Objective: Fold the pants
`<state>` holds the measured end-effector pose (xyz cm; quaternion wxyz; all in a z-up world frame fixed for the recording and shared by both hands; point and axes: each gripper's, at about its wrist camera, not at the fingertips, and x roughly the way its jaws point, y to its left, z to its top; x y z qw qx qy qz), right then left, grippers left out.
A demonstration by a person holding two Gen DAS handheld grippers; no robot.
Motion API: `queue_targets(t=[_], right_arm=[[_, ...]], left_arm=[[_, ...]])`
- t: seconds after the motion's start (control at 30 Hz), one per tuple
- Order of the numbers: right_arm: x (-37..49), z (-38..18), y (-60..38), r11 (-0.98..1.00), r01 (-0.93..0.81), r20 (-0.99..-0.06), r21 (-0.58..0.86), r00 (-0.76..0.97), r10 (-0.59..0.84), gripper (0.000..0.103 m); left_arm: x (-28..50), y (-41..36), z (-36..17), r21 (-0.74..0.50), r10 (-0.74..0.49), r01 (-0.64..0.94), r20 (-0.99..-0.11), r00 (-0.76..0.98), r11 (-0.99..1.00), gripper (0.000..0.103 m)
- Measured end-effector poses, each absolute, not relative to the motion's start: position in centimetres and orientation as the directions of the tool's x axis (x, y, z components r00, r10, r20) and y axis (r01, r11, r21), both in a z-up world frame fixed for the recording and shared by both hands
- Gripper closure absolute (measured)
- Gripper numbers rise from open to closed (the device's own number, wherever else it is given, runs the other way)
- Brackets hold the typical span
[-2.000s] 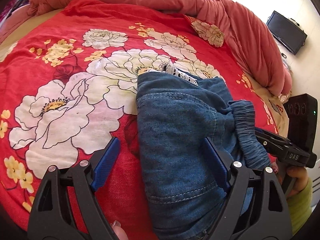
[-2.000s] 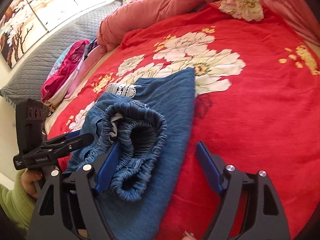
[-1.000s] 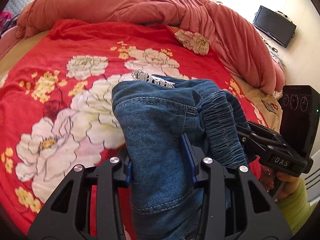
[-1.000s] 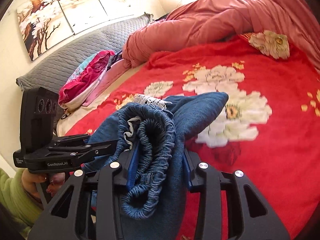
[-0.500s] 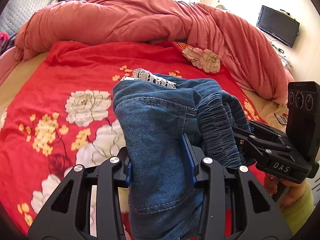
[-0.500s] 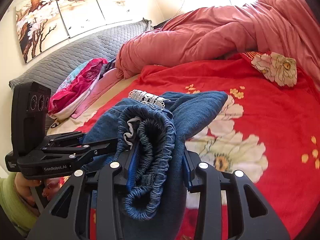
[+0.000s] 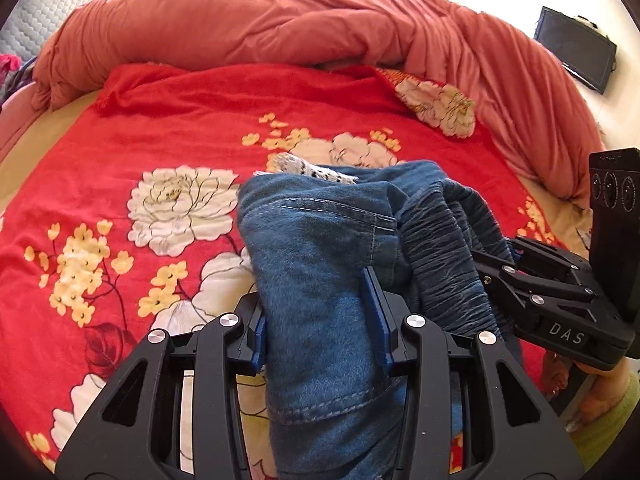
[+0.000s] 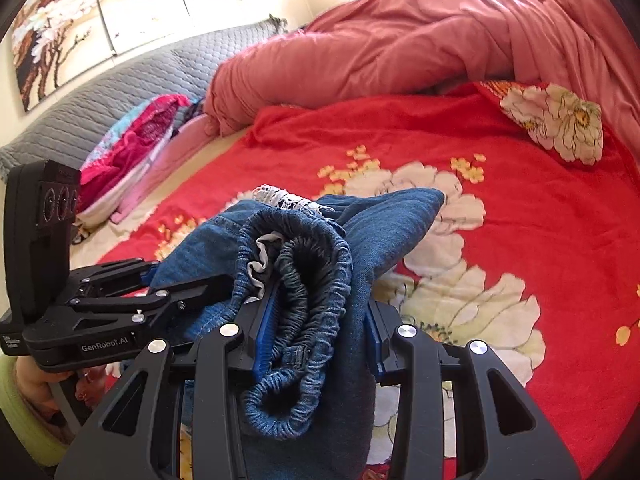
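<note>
Pants [image 7: 320,264] clamped by both grippers above the bed [image 7: 120,152].
Left gripper [image 7: 320,320] jaws grip the denim fold; right gripper [image 8: 316,324] jaws grip the elastic waistband [image 8: 308,280].

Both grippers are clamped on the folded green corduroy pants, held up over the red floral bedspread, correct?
Not quite: the pants are blue denim, as both wrist views show. The left gripper and right gripper are indeed shut on them above the red floral bedspread.
</note>
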<state>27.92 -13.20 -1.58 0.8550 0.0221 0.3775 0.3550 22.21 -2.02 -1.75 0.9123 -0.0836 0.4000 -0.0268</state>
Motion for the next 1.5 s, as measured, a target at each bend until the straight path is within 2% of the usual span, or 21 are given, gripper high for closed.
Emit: queue_targets(t=[0.13, 0.23, 0.27, 0.33, 0.4, 0.63, 0.77, 1.1, 1.37, 1.43, 1.5], right_arm=[[28.4, -2.6, -13.5, 0.787, -0.536, -0.678, 0.306, 0.457, 0.575, 0.057], [28.6, -3.2, -14.1, 0.81, -0.5, -0.701, 0.307, 0.457, 0.547, 0.048], [28.6, -3.4, -14.3, 0.819, -0.487, -0.706, 0.304, 0.462, 0.537, 0.041], [28.6, -3.7, -14.6, 0.834, -0.467, -0.716, 0.293, 0.471, 0.515, 0.037], [28.6, -3.9, -14.9, 0.844, -0.452, -0.723, 0.29, 0.474, 0.503, 0.028], [27.6, -3.4, -16.0, 0.866, -0.431, -0.714, 0.254, 0.521, 0.468, 0.026], [26.5, -2.6, -16.8, 0.881, -0.41, -0.694, 0.235, 0.564, 0.448, 0.015], [23.5, -0.4, -17.8, 0.881, -0.416, -0.625, 0.225, 0.632, 0.458, 0.014], [20.3, 0.3, -18.3, 0.88, -0.414, -0.578, 0.231, 0.669, 0.467, 0.014], [19.3, 0.7, -18.3, 0.877, -0.421, -0.566, 0.231, 0.676, 0.473, 0.004], [18.4, 0.9, -18.4, 0.882, -0.419, -0.555, 0.217, 0.69, 0.465, 0.005]], left_arm=[[22.4, -1.7, -2.4, -0.171, -0.104, -0.037, -0.74, 0.664, 0.985, 0.068], [22.3, -1.4, -2.7, -0.176, -0.099, -0.052, -0.745, 0.66, 0.983, 0.06], [22.2, -1.4, -2.7, -0.177, -0.097, -0.055, -0.745, 0.66, 0.983, 0.056], [22.1, -1.2, -2.6, -0.178, -0.093, -0.062, -0.745, 0.661, 0.982, 0.049], [22.0, -1.1, -2.7, -0.178, -0.091, -0.066, -0.748, 0.657, 0.982, 0.044], [20.8, -0.9, -2.2, -0.183, -0.092, -0.068, -0.741, 0.665, 0.981, 0.031], [19.9, -0.5, -1.5, -0.198, -0.101, -0.065, -0.725, 0.682, 0.978, 0.023], [16.7, -0.7, 0.4, -0.23, -0.118, -0.055, -0.675, 0.728, 0.972, 0.01], [13.7, -0.8, 1.7, -0.218, -0.083, -0.067, -0.615, 0.784, 0.974, 0.009], [12.7, -1.0, 2.1, -0.198, -0.063, -0.07, -0.596, 0.801, 0.978, 0.009], [11.6, -1.2, 2.1, -0.181, -0.045, -0.076, -0.585, 0.81, 0.98, 0.009]])
